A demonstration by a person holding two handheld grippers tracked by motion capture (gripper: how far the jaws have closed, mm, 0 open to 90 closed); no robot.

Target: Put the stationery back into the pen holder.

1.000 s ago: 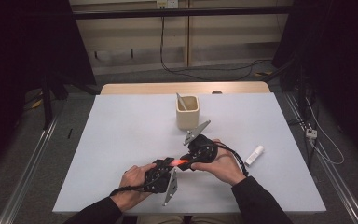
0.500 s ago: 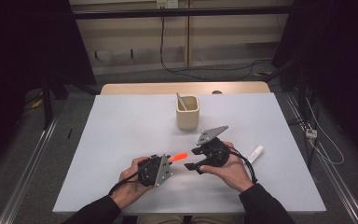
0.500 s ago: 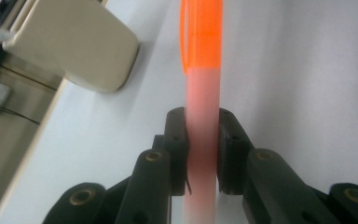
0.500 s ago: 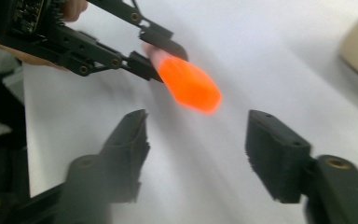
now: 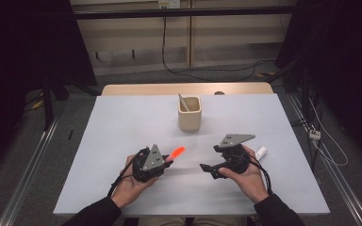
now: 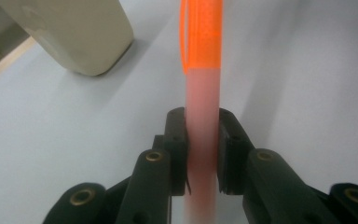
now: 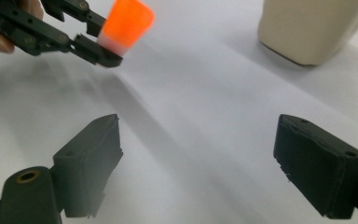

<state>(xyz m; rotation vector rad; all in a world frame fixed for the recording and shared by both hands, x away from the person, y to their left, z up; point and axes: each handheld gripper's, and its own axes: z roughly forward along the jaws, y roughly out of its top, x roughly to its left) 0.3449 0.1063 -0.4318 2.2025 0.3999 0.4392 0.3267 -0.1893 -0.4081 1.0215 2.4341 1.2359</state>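
Observation:
An orange pen (image 5: 176, 152) with a bright orange cap sticks out of my left gripper (image 5: 166, 162), which is shut on its pale barrel (image 6: 203, 93) just above the white table (image 5: 122, 127). The pen's capped end points toward the beige cup (image 5: 189, 114). My right gripper (image 5: 206, 168) hovers to the right of the pen, apart from it. Its jaws have just been opening and stand wide with nothing between them (image 7: 200, 158). The right gripper view looks across at the left gripper (image 7: 98, 44) and the pen's cap (image 7: 126, 23).
The beige cup (image 7: 307, 28) holds a thin grey stick and stands at the table's middle back. A small white cylinder (image 5: 261, 152) lies on the table beside the right hand. Cables trail from both grippers.
The right gripper has let go of the orange pen, opened wide and moved away to the right. The left gripper has drawn slightly left, still gripping the pen.

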